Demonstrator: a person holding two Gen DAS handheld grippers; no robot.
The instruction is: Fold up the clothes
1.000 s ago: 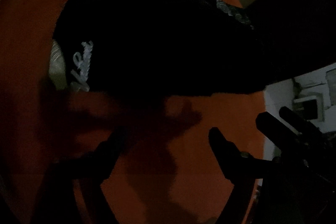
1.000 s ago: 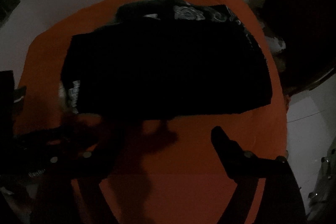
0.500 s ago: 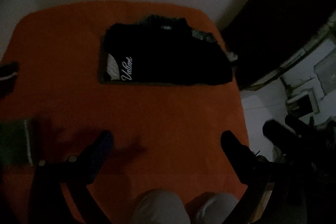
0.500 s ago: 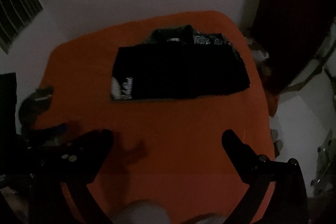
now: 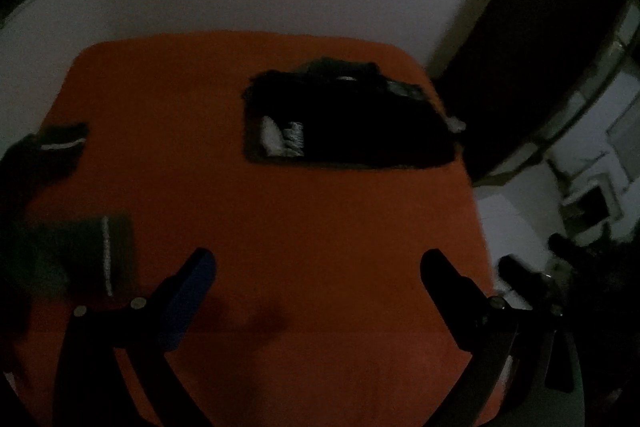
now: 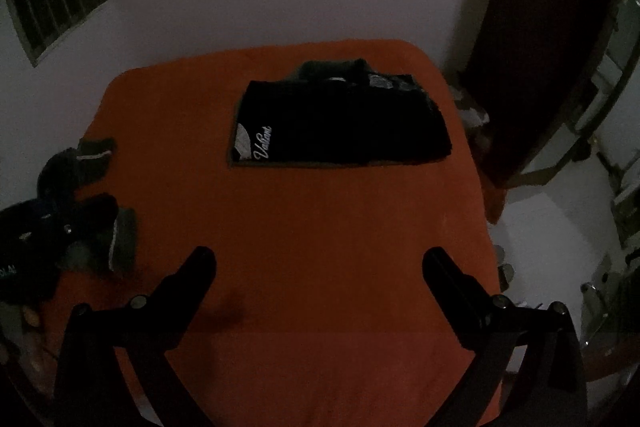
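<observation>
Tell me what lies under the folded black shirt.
The folded black shirt lies on the orange cloth. A second dark garment pokes out behind its far edge; whatever else sits beneath stays covered.

White script lettering reading "Valiant" or similar stands on the near left corner of the folded black garment [image 6: 340, 123]; the last letters are unclear. In the left wrist view the same print [image 5: 294, 139] is blurred and illegible. Partial letters at the far left edge of the right wrist view cannot be read.
</observation>
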